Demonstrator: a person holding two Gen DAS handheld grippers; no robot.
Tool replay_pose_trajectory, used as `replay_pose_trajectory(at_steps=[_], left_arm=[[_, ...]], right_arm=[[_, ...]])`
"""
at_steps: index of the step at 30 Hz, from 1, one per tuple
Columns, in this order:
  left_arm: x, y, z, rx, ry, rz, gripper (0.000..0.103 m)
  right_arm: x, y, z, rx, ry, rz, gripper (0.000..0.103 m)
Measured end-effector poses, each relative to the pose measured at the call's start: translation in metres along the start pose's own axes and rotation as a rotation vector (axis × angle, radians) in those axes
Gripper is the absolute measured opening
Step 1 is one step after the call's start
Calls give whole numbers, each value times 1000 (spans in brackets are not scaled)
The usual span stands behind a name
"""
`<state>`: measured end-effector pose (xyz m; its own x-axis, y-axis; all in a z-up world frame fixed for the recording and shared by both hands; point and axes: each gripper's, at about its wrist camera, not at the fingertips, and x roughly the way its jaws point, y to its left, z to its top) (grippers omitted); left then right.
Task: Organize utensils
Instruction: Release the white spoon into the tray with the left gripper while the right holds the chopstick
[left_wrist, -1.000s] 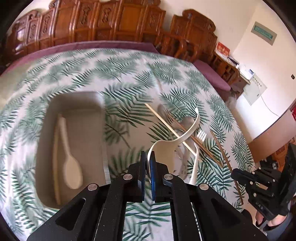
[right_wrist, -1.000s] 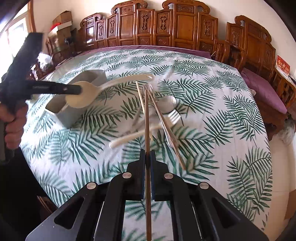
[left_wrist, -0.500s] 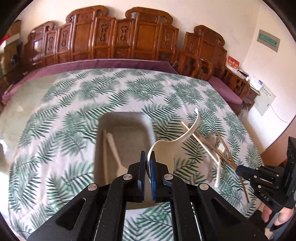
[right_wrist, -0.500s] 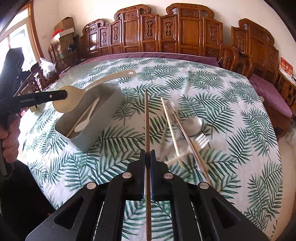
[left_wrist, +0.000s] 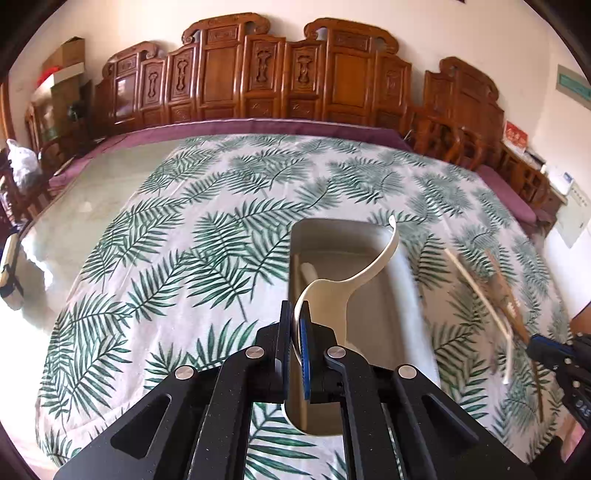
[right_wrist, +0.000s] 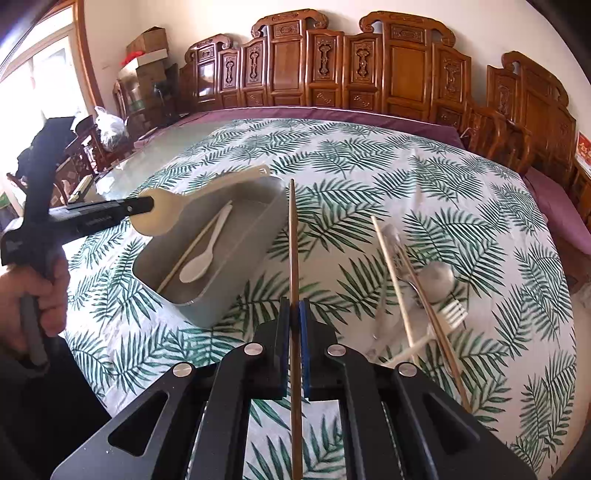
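Two black grippers are both clenched: the left gripper (left_wrist: 298, 334) pinches the smooth cream bowl of a curved plastic ladle (left_wrist: 354, 280) above the grey rounded bin (right_wrist: 243, 254), its handle arching away toward the far rim. The right gripper (right_wrist: 294, 325) clamps a thin straight wooden chopstick (right_wrist: 293, 258), long axis pointing straight ahead toward the bin's corner. Inside the bin lie a small white spoon (right_wrist: 207, 251) and a pale stick, while a shiny metal spoon (right_wrist: 437, 277), white fork (right_wrist: 448, 317) and more chopsticks rest jumbled on the leaf-print cloth (right_wrist: 369, 166).
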<state>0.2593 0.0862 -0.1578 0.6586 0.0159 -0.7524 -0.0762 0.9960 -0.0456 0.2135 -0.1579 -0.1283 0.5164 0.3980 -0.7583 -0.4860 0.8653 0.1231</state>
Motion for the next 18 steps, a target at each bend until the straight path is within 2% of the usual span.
replay_pose_trajectory(at_steps=[5, 11, 18], left_arm=[[10, -5, -2, 26, 13, 40, 4], [18, -14, -6, 50, 27, 53, 4], [25, -22, -7, 59, 46, 23, 5]], right_arm=[[5, 8, 9, -9, 0, 9, 6], [7, 15, 21, -17, -8, 19, 6], [12, 19, 26, -15, -2, 24, 6]])
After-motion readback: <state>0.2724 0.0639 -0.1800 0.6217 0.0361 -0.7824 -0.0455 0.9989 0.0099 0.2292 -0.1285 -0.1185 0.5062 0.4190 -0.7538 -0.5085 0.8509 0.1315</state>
